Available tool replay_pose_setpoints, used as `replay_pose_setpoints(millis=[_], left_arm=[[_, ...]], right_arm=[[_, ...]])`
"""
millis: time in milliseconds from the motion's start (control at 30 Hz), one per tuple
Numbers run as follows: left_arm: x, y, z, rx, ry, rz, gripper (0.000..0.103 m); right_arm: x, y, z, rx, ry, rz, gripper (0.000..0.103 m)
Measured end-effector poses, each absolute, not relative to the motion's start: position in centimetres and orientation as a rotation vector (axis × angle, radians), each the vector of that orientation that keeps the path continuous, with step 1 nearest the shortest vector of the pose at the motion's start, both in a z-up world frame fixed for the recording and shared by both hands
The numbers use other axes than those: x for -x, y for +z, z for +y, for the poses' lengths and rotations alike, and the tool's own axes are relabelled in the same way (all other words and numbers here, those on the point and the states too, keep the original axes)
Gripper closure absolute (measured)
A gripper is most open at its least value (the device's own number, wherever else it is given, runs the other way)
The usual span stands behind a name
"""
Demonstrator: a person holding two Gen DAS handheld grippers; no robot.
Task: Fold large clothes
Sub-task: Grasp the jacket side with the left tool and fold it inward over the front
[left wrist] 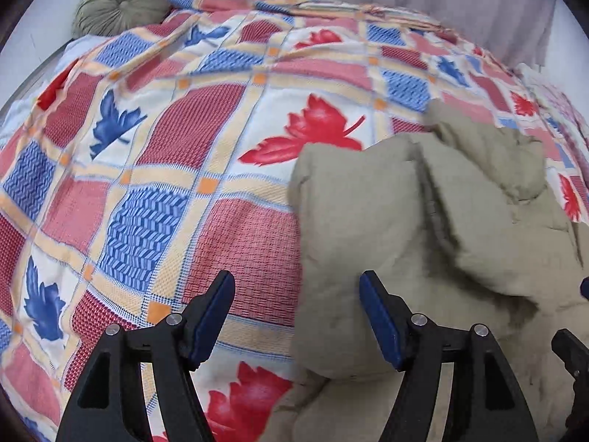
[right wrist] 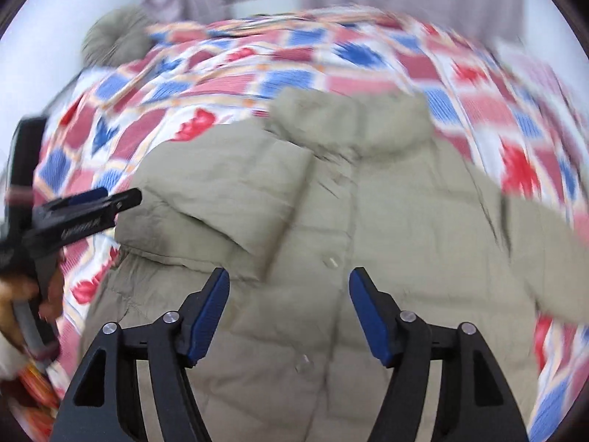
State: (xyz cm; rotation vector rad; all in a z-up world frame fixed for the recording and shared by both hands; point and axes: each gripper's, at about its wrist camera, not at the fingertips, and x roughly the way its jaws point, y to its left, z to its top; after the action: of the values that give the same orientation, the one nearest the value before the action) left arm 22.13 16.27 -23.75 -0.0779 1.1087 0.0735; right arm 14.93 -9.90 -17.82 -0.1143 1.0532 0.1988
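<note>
Both grippers, left (left wrist: 296, 316) and right (right wrist: 289, 315), gape wide, holding nothing. Olive puffer jacket (right wrist: 331, 221) lies buttoned on the bedspread (left wrist: 165, 129), one sleeve (right wrist: 221, 199) folded in. Best pinch the other sleeve's (right wrist: 533, 243) cuff next.

A pale olive-green puffer jacket (right wrist: 331, 221) lies front side up on the bed, filling the middle and lower part of the right wrist view. Its collar points toward the top of the frame, the snap-button placket runs down the centre, one sleeve is folded across the chest, and the other stretches toward the right edge.
</note>
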Motion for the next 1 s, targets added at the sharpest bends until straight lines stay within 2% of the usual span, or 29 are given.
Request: replay_pose_setpoints(millis=[33, 167, 267, 400, 567, 700, 733, 767, 833, 1000], left_arm=[[-22.2, -24.7, 16.4, 0.067, 0.087, 1.123, 0.031], [-21.7, -26.7, 16.3, 0.027, 0.093, 1.139, 0.031], [-21.5, -27.0, 16.2, 0.018, 0.095, 1.131, 0.031], [-21.7, -27.3, 16.3, 0.014, 0.091, 1.135, 0.031], [-22.0, -26.5, 16.2, -0.005, 0.084, 1.155, 0.031], [-22.2, -23.1, 17.1, 0.041, 0.070, 1.075, 0.032], [-22.3, -22.4, 17.2, 0.047, 0.074, 1.056, 0.032], [-22.7, -21.8, 17.3, 0.053, 0.072, 1.038, 0.032], [-23.7, -21.4, 16.8, 0.050, 0.056, 1.025, 0.032], [-25.4, -24.5, 13.4, -0.034, 0.033, 1.090, 0.032]], right_arm=[[-15.3, -18.0, -8.1, 0.195, 0.217, 1.041, 0.026], [-17.8, -21.0, -1.9, 0.490, 0.227, 1.003, 0.026], [-19.7, -22.2, -0.7, 0.547, 0.164, 0.975, 0.026], [-21.8, -20.5, -6.4, 0.274, -0.025, 0.962, 0.026], [-20.9, -21.7, -17.8, -0.223, -0.147, 1.092, 0.026], [-18.1, -21.8, -22.7, -0.374, -0.204, 1.126, 0.026], [-17.4, -21.4, -23.5, -0.395, -0.223, 1.113, 0.028], [-16.7, -20.9, -24.2, -0.412, -0.249, 1.092, 0.047], [-16.3, -20.1, -24.7, -0.422, -0.244, 1.071, 0.072], [-19.1, -20.5, -20.6, -0.270, -0.075, 1.084, 0.074]])
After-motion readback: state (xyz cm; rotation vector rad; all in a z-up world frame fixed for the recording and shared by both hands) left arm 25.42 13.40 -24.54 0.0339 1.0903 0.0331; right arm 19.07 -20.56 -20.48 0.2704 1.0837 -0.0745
